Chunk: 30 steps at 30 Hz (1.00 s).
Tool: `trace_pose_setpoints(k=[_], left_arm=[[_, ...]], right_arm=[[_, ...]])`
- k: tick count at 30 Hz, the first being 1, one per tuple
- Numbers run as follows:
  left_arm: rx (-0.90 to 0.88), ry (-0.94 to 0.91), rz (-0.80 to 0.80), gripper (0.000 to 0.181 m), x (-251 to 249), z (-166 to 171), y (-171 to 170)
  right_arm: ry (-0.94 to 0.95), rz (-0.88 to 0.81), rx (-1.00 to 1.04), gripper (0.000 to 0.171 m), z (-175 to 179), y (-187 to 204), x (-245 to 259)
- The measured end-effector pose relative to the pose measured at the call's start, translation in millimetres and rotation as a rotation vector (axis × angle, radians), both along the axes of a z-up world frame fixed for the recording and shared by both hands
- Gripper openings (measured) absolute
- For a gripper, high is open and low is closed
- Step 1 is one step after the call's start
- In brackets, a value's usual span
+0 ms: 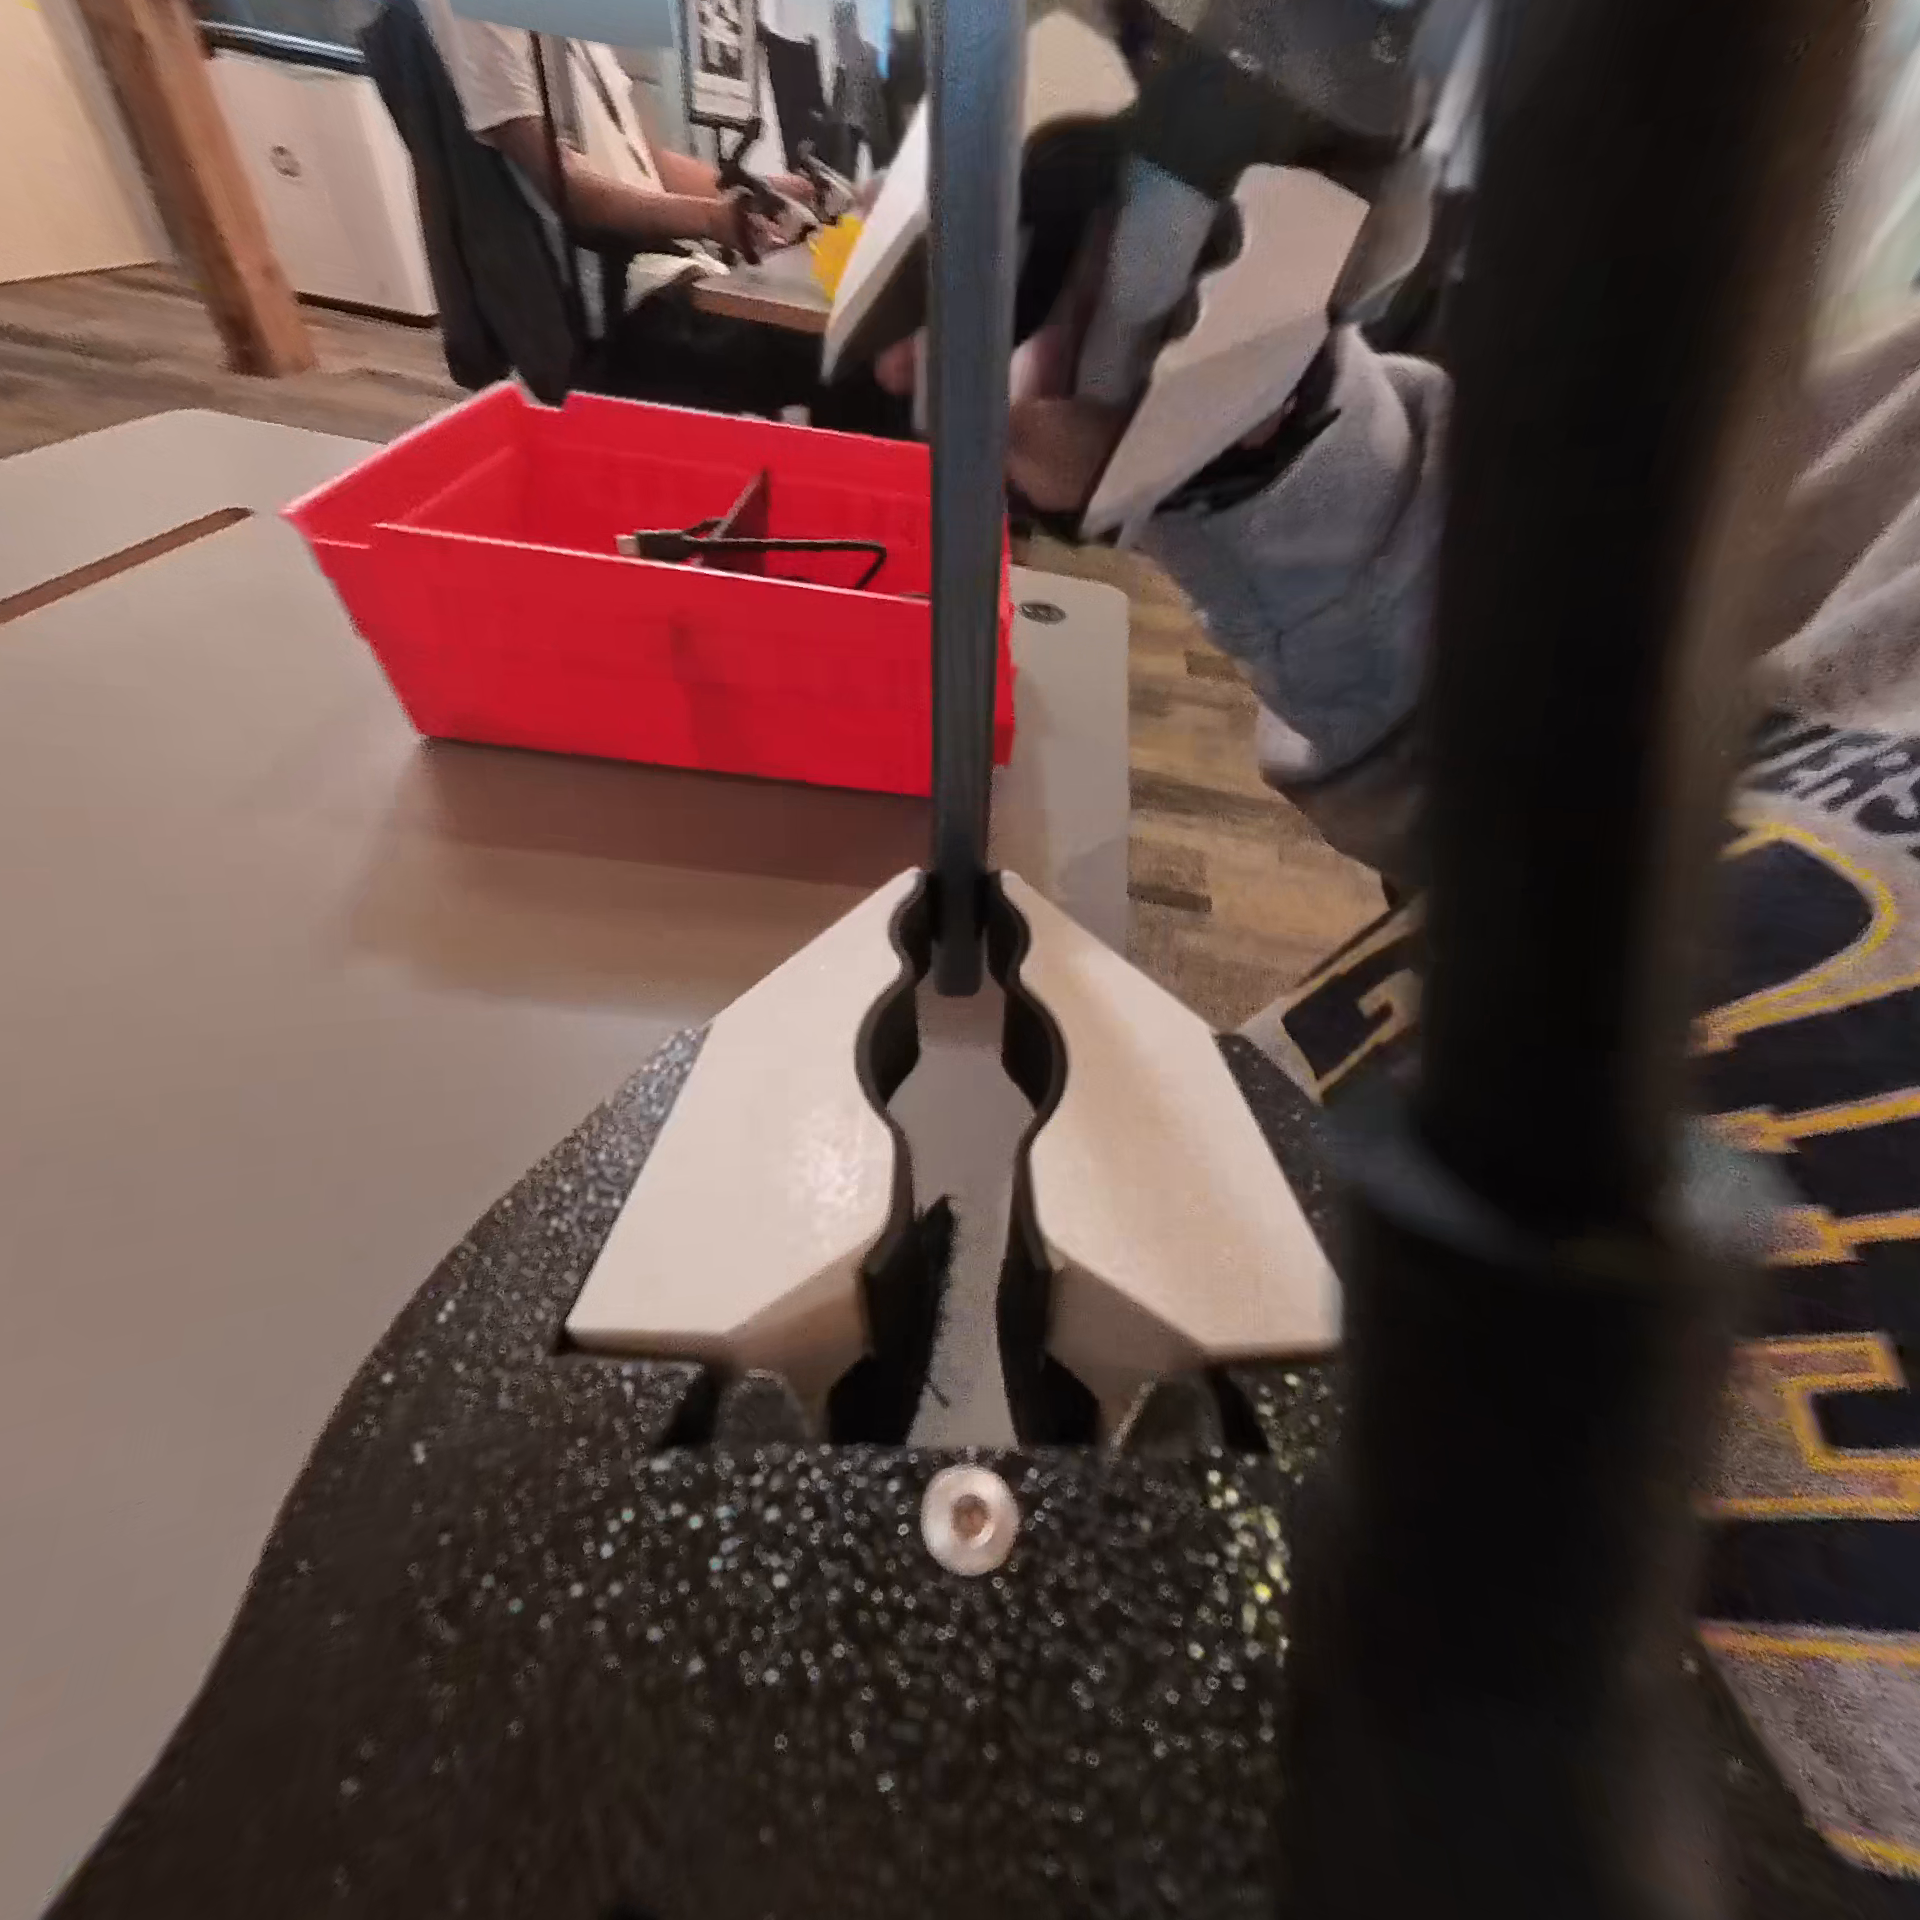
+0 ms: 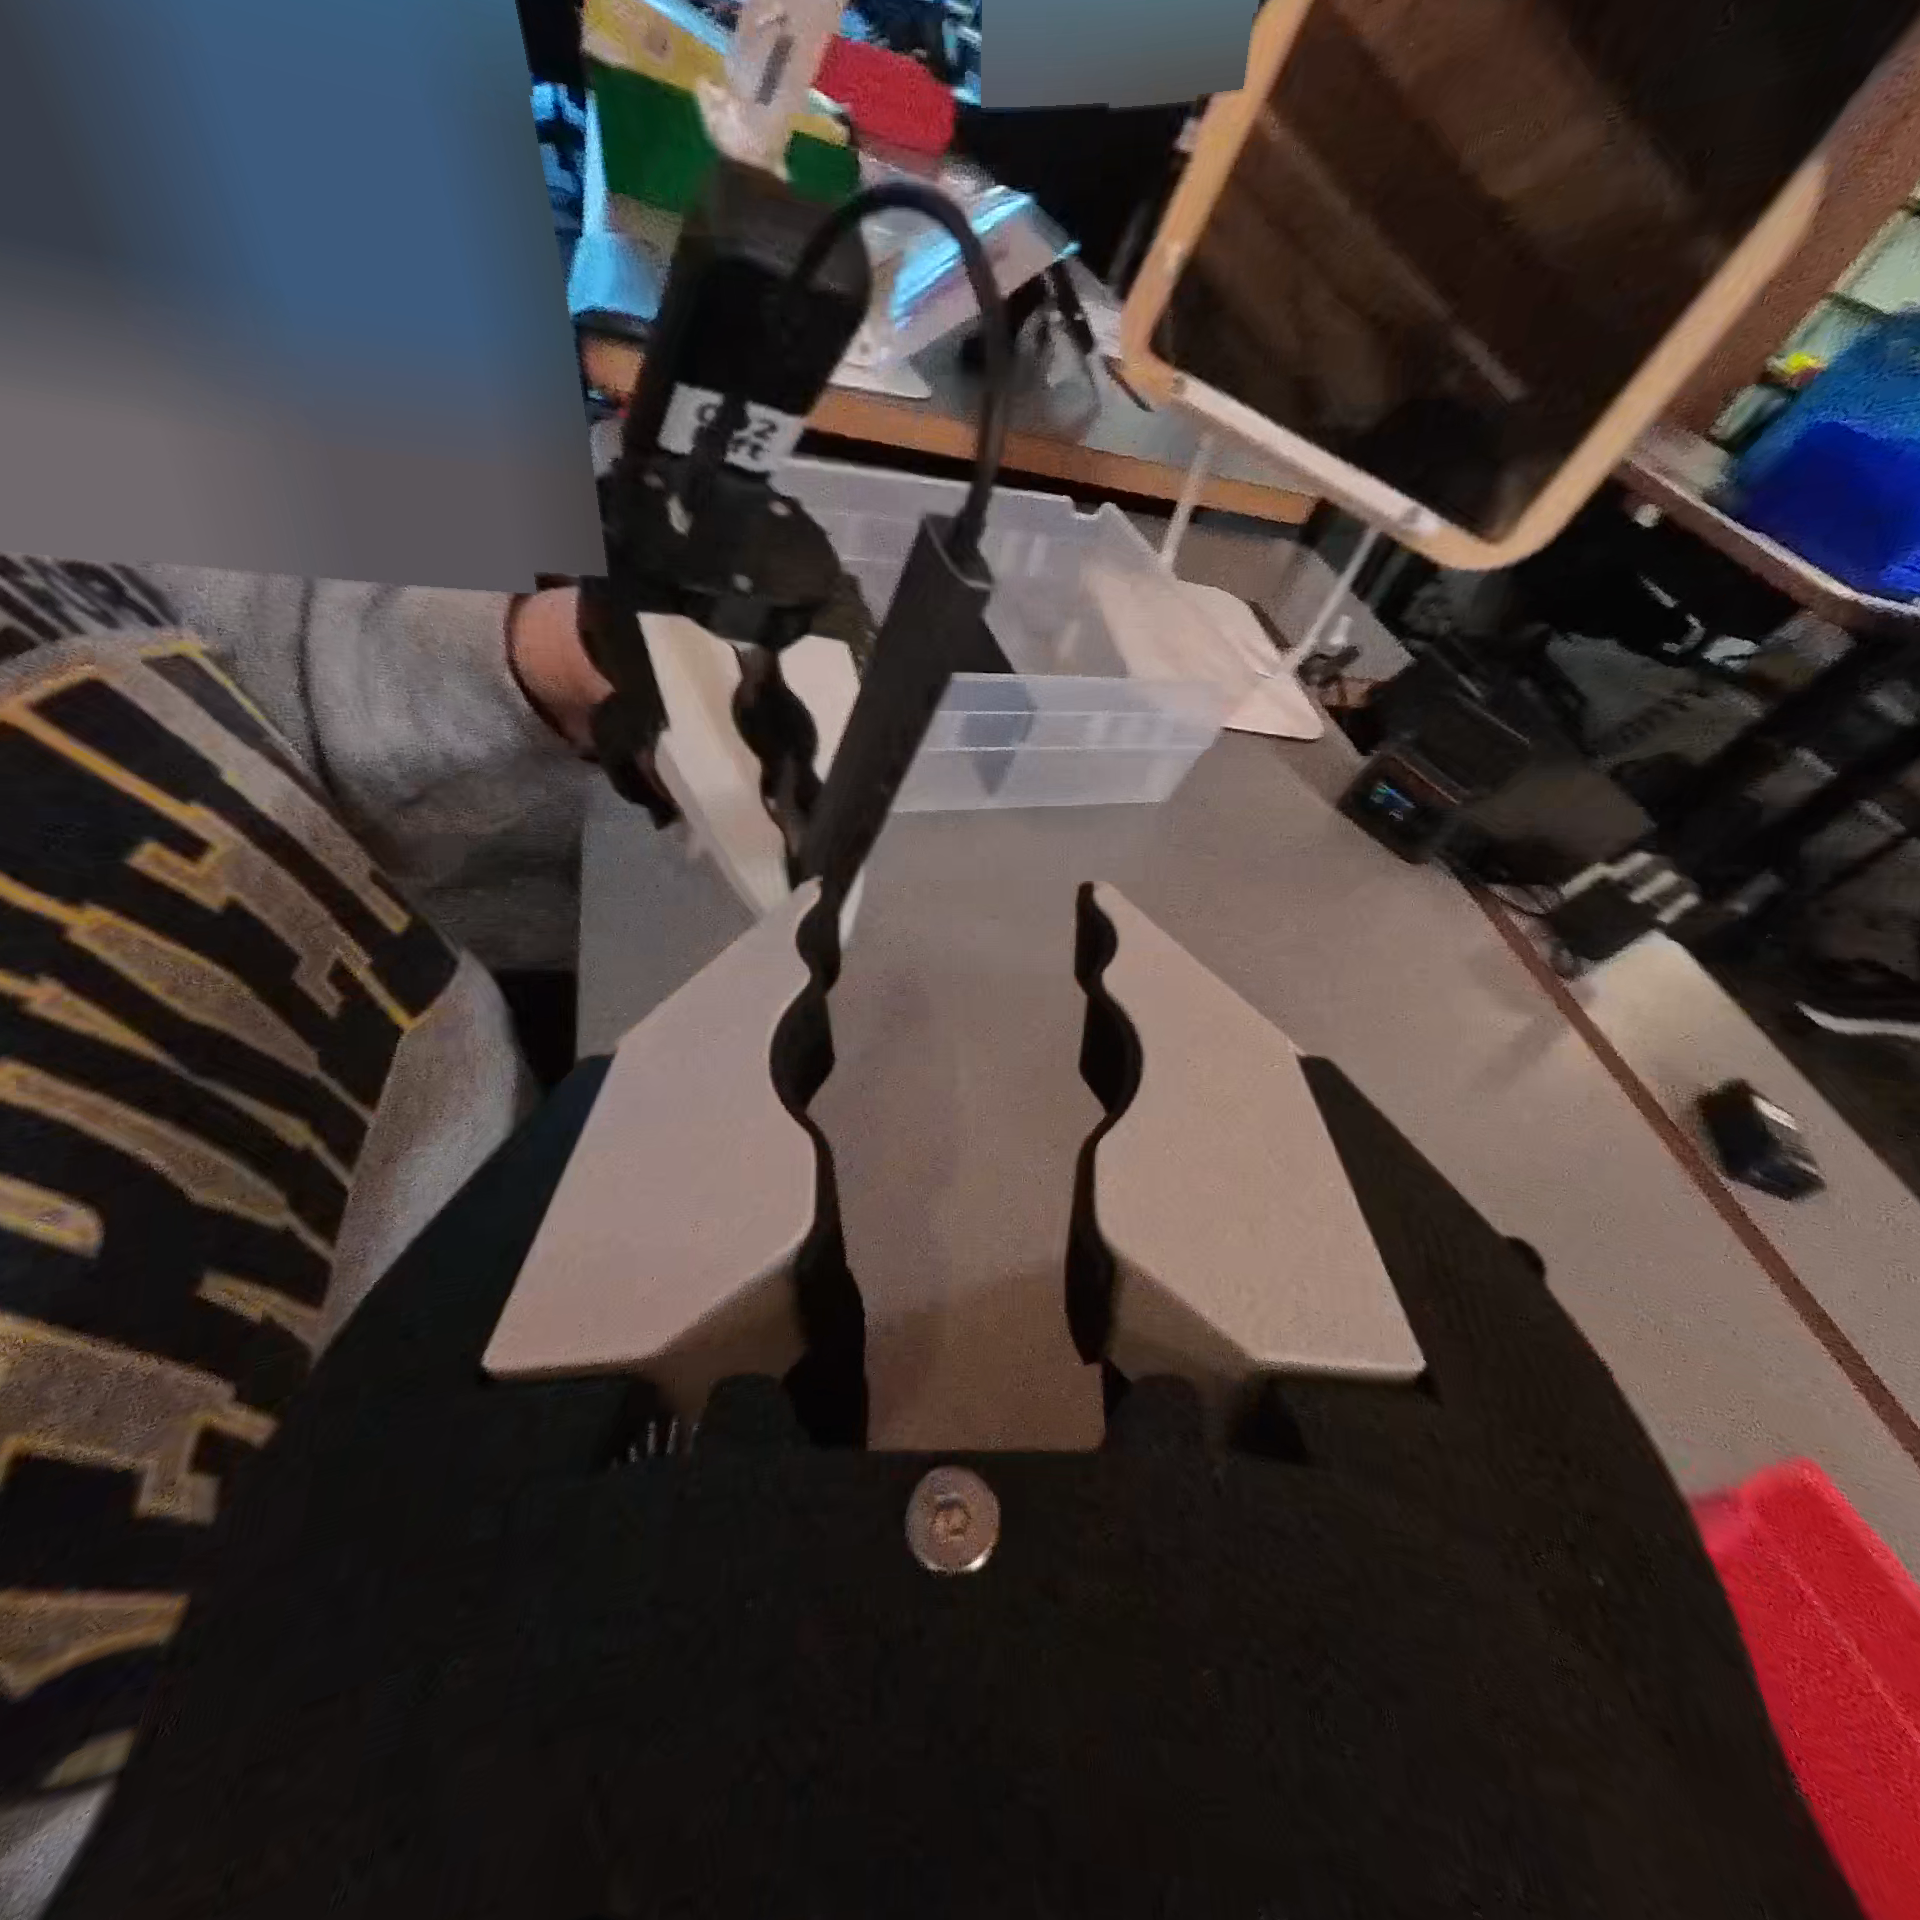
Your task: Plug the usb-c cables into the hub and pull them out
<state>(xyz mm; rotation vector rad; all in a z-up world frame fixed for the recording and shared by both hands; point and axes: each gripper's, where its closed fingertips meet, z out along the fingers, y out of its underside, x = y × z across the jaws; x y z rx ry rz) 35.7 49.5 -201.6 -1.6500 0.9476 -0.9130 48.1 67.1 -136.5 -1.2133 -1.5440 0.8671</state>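
Note:
My left gripper [image 1: 961, 909] is shut on the lower end of a slim black hub [image 1: 961, 468], which stands upright above the table and is seen edge-on. In the right wrist view the hub [image 2: 904, 686] leans in the left gripper [image 2: 805, 857], and its short black cable [image 2: 966, 312] loops over from its top end. My right gripper [image 2: 951, 925] is open and empty, just in front of the hub. Its white fingers [image 1: 1226, 343] show high beyond the hub in the left wrist view. A loose black cable [image 1: 748, 545] lies in a red bin [image 1: 623, 665].
A thick black blurred shape [image 1: 1558, 935] close to the lens hides the right of the left wrist view. A clear plastic box [image 2: 1049, 748] stands behind the hub. A small black object [image 2: 1756, 1138] lies on the table [image 2: 1351, 1039]. The red bin's corner [image 2: 1829, 1662] shows at the lower right. One gripper's finger ends stand about 8 cm off the other's.

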Motion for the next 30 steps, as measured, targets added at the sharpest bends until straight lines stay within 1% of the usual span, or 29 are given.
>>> trace_pose_setpoints(k=[2,4,6,7,8,9,10,12,14,16,19,20,21,23,26,27,30], left_arm=[[0.013,0.054,-0.033,0.007,10,-5,-4],[0.036,0.104,-0.029,0.007,13,-10,-4],[0.041,0.077,-0.001,0.009,13,-6,-2],[0.040,0.038,-0.010,0.019,13,0,-4],[0.028,0.007,-0.025,0.033,12,4,-6],[0.013,-0.006,-0.053,0.034,11,5,-10],[0.004,-0.011,-0.048,0.040,7,4,-9],[-0.001,-0.016,0.000,0.043,-5,1,-3],[-0.017,-0.050,0.025,0.042,-14,2,-1],[-0.031,-0.078,0.057,0.042,-24,3,3],[-0.042,-0.107,0.090,0.038,-35,5,6],[-0.047,-0.115,0.096,0.036,-38,5,7],[-0.052,-0.120,0.102,0.036,-39,5,8],[-0.058,-0.123,0.111,0.036,-41,3,9],[-0.069,-0.116,0.116,0.036,-39,0,9],[-0.073,-0.109,0.116,0.037,-39,-1,9],[-0.079,-0.070,0.133,0.042,-40,-7,9]], right_arm=[[0.031,0.053,-0.061,0.035,-5,-15,-17],[0.048,0.095,-0.113,0.015,-7,-24,-22],[0.047,0.138,-0.140,0.009,-4,-28,-16],[0.053,0.134,-0.122,0.008,1,-25,-10],[0.058,0.101,-0.067,0.008,7,-17,-2],[0.061,0.044,0.009,0.008,16,-3,8],[0.057,-0.012,0.079,0.008,24,11,21],[0.027,-0.108,0.194,0.008,41,37,51],[-0.076,-0.222,0.327,0.008,50,68,86],[-0.257,-0.379,0.457,0.008,51,108,128],[-0.610,-0.596,0.608,0.008,41,164,190],[-0.711,-0.637,0.631,0.008,34,179,204],[-0.786,-0.659,0.649,0.008,27,191,212],[-0.898,-0.649,0.646,0.009,3,211,216],[-0.990,-0.624,0.598,0.008,-38,233,212],[-0.994,-0.627,0.574,0.008,-50,240,210],[-0.913,-0.665,0.449,0.010,-75,253,200]])
